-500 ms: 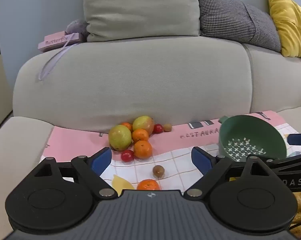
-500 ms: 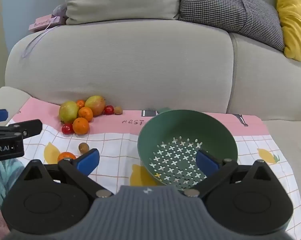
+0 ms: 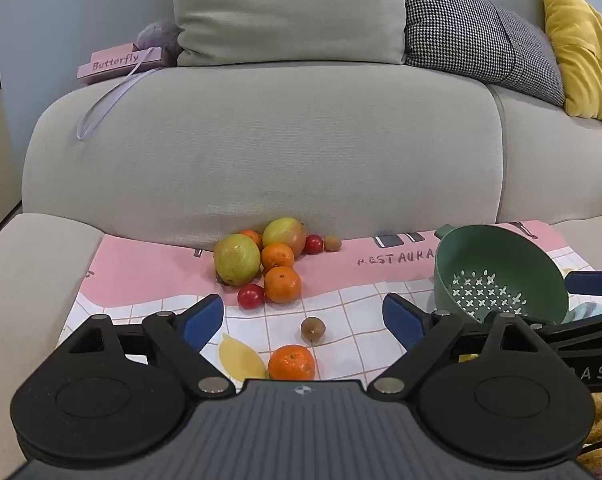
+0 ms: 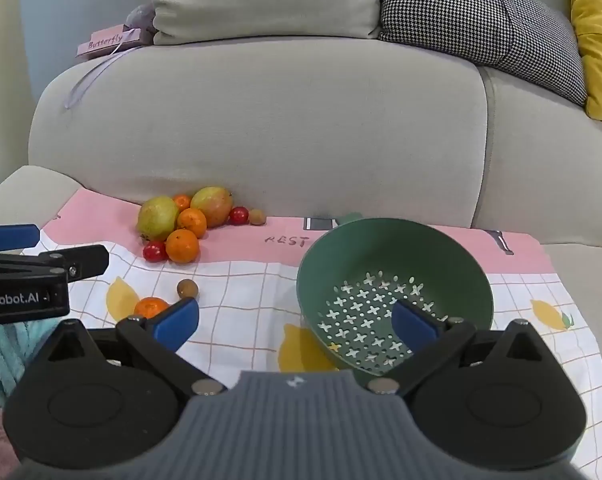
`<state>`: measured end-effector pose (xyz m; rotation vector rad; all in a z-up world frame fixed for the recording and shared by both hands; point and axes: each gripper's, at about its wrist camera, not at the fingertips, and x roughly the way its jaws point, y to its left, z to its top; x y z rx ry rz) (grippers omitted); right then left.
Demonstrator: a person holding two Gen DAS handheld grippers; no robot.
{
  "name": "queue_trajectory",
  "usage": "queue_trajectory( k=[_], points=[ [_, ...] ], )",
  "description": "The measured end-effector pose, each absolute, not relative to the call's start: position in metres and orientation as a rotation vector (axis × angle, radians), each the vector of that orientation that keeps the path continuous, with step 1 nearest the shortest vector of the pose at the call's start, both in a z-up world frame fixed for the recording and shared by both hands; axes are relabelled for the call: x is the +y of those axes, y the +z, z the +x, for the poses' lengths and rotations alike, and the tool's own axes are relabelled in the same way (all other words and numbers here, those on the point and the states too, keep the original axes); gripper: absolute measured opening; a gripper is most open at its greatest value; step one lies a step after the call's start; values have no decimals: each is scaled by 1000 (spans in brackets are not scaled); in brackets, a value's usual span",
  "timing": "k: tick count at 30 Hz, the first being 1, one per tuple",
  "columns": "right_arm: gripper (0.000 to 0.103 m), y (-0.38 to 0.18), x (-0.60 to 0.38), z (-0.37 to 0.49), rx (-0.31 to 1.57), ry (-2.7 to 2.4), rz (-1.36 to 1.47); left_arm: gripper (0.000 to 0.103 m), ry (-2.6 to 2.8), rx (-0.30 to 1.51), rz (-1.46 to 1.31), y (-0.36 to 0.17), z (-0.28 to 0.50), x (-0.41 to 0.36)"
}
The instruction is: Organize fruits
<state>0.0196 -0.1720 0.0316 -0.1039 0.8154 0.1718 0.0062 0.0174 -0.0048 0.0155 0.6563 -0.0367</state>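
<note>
A grey sofa (image 3: 261, 168) is filling the background, well ahead of both claws, with a pink and white checked cloth (image 3: 361, 320) lying over its seat beneath them.

A green colander (image 4: 393, 280) is sitting on the cloth, tilted so its perforated inside is facing the camera. It is lying just ahead of the right claw (image 4: 297, 322), whose right fingertip is showing in front of its holes; touch cannot be confirmed. From the left claw (image 3: 303, 316), the colander (image 3: 497, 276) is ahead and off to the right.

The left claw is standing spread wide, gripping nothing. The right claw is also spread wide, gripping nothing.

A cluster of fruit is lying against the sofa back, straight ahead of the left claw: two yellow-green mangoes (image 3: 237, 258), three tangerines (image 3: 283, 284) and two small red fruits (image 3: 251, 296), packed closely together. A small brown fruit (image 3: 332, 243) is resting at the cluster's right end.

Between the left claw's fingers, a lone tangerine (image 3: 291, 362) is lying close in, with another small brown fruit (image 3: 313, 329) just beyond it. Both are lying apart from the cluster.
</note>
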Motion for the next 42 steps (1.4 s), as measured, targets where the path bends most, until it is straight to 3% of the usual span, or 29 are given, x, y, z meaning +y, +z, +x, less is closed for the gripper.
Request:
queue_trajectory(
  k=[42],
  points=[
    [99,32,-182,8,824,174,-65,103,-32,683,7,-7,5,11]
  ],
)
